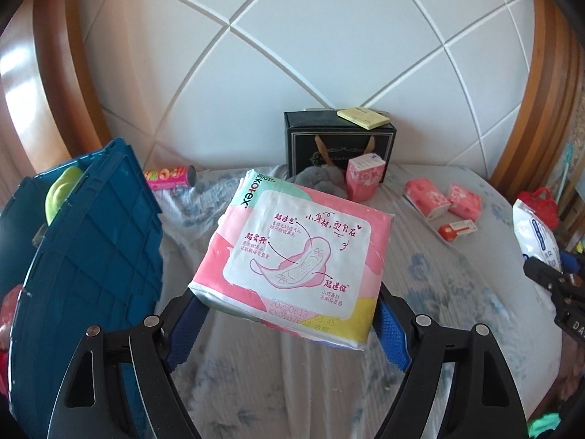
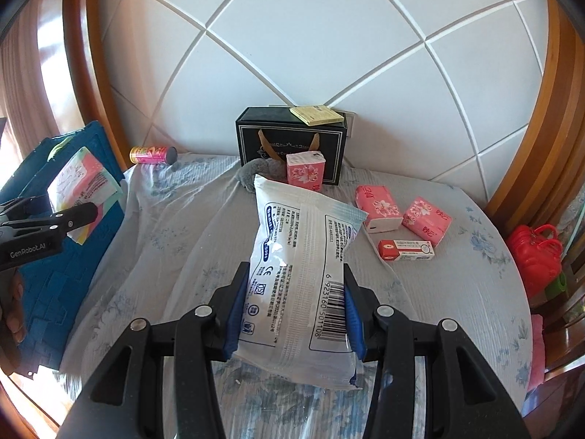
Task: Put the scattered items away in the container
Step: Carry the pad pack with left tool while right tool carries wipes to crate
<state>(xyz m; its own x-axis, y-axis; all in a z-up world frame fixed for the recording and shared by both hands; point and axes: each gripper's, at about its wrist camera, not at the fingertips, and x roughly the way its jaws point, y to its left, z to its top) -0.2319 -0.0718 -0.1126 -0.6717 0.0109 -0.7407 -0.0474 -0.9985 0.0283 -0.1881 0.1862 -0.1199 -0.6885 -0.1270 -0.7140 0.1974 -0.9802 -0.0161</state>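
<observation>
Between the blue pads of the left gripper (image 1: 289, 325) sat a pink pad pack (image 1: 292, 252), clamped by its near end and lifted clear of the bedsheet (image 1: 438, 292). Alongside, the right gripper (image 2: 292, 322) was clenched on a white plastic packet (image 2: 303, 274), barcode side up, likewise held above the bed. Both carries looked like the middle of the job: items picked, not yet dropped. Just to the left stood the blue crate (image 1: 98, 237), tipped or seen at an angle, with a green object (image 1: 60, 194) showing inside. The next move would likely call for swinging each load left over the crate's rim before letting go, one gripper at a time so they did not collide. Farther off on the sheet lay two pink tissue packs (image 2: 398, 212), a small red-and-white box (image 2: 406, 250), an upright tissue pack (image 2: 305, 170) and a pink can (image 2: 153, 155), still to be gathered. At the headboard (image 2: 310, 36) stood a black gift box (image 2: 289, 139).
</observation>
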